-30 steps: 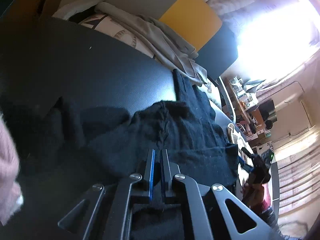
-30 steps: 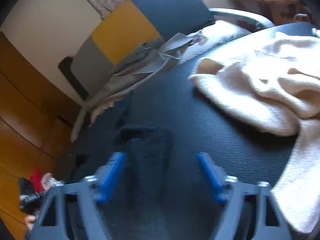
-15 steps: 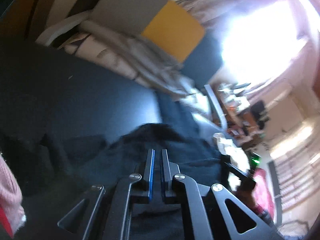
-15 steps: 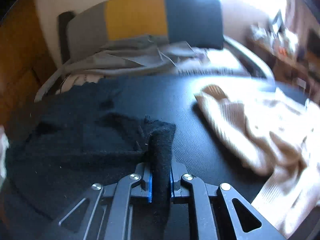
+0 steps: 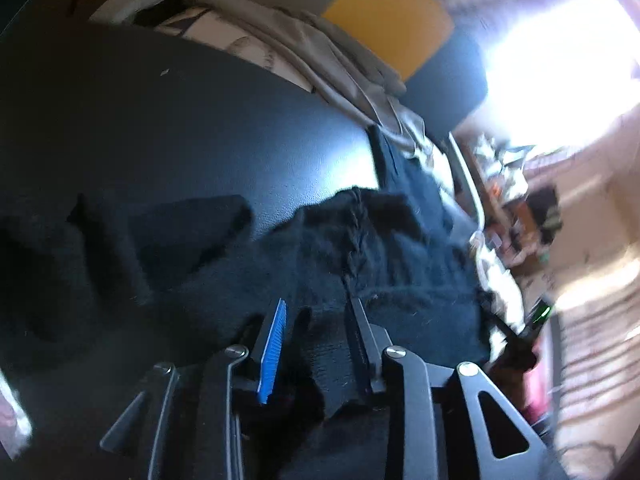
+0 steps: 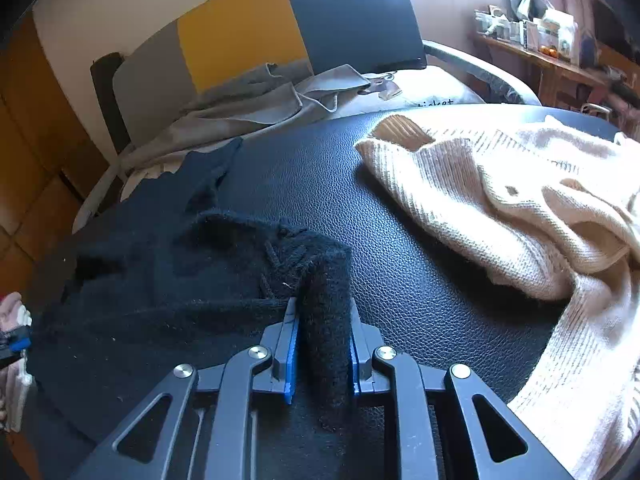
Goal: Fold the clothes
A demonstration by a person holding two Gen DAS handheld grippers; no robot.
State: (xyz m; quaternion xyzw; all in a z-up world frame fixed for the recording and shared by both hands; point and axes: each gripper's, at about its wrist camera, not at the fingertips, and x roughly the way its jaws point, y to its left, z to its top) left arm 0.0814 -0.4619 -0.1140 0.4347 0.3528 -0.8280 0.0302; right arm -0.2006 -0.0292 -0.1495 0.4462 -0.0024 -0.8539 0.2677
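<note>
A black knit garment [image 5: 400, 264] lies crumpled on the black leather table [image 5: 180, 120]. My left gripper [image 5: 316, 304] hovers over its near edge. Its jaws are opening, and a loose flap of black fabric lies between them without being pressed. In the right wrist view the same black garment [image 6: 180, 280] spreads to the left. My right gripper [image 6: 323, 304] is shut on a raised fold at its corner. The fold fills the gap between the blue pads [image 6: 291, 336], and these jaws are starting to open.
A cream knit sweater [image 6: 500, 200] lies heaped on the table's right side. Behind the table [image 6: 320, 160] stand chairs with a yellow back [image 6: 240, 28], draped with grey cloth [image 6: 248, 100]. A cluttered shelf [image 6: 540, 40] sits at far right. A pink sleeve [image 6: 12, 312] shows at the left edge.
The left jaws, shut on the black fabric before, have parted. The right jaws went from wide open to closed on a fold of the black garment, and the gap now looks slightly wider.
</note>
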